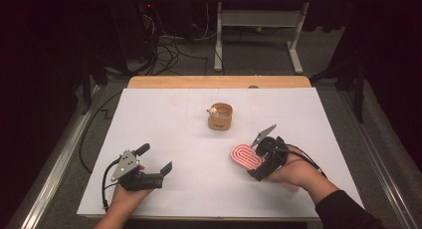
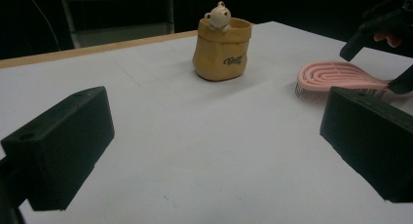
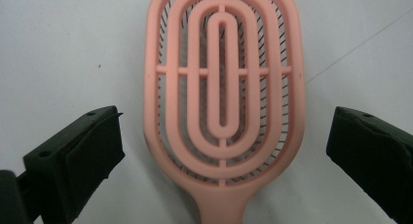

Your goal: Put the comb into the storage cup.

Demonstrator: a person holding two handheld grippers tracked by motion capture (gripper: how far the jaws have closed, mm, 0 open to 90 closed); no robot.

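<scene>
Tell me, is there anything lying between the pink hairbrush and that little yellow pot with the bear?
Nothing. In the high view, bare white table runs between the hairbrush and the pot; the left gripper view agrees.

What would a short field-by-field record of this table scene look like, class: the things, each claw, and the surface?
Surface: white table, wooden strip at its far edge
Hairbrush: pink, vented, lying bristles down
Right claw: open, jaws either side of the hairbrush near its handle, not gripping
Left claw: open, holding nothing, over bare table
Pot: tan, bag-shaped, small bear figure at its rim, upright beyond the hairbrush
</scene>
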